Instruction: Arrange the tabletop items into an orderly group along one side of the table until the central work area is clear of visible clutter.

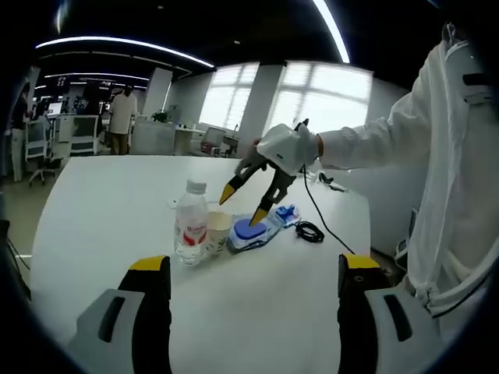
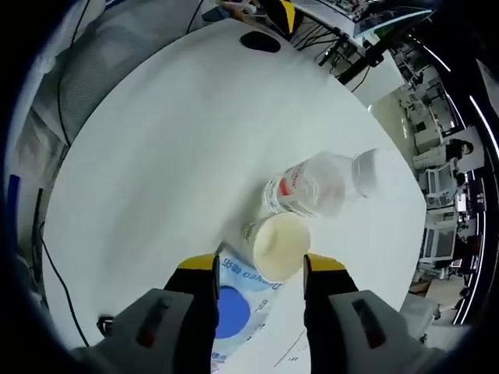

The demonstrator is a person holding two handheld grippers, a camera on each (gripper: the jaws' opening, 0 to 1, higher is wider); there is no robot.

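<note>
In the left gripper view we saw the left gripper (image 1: 255,269) low over the white desk (image 1: 101,210), its yellow-tipped jaws spread wide apart with nothing between them. Beyond it, left to right, stood a clear plastic water bottle (image 1: 191,224) with a white cap and a red and white label, upright on the desk. Touching its right side was a cream paper cup (image 1: 219,232), also upright. Just right of the cup lay a flat wet-wipes pack (image 1: 261,227), white and blue with a round blue lid on its top. The three formed a tight cluster near the middle of the desk. A coiled black cable (image 1: 309,231) lay a little to the right of the pack, apart from it. Above the pack hovered the right gripper (image 1: 243,201), held by a gloved hand (image 1: 290,148) on a white sleeve (image 1: 374,132), its yellow tips parted and pointing down toward the cup and pack, touching neither as far as we could tell.

In the right gripper view we looked down on the same group. The wet-wipes pack (image 2: 238,304) sat between and under the right gripper (image 2: 260,269), whose jaws stood apart and gripped nothing. The paper cup (image 2: 281,245) showed its open mouth just ahead of the jaws, and the water bottle (image 2: 316,185) rose beyond it, touching the cup.
</note>
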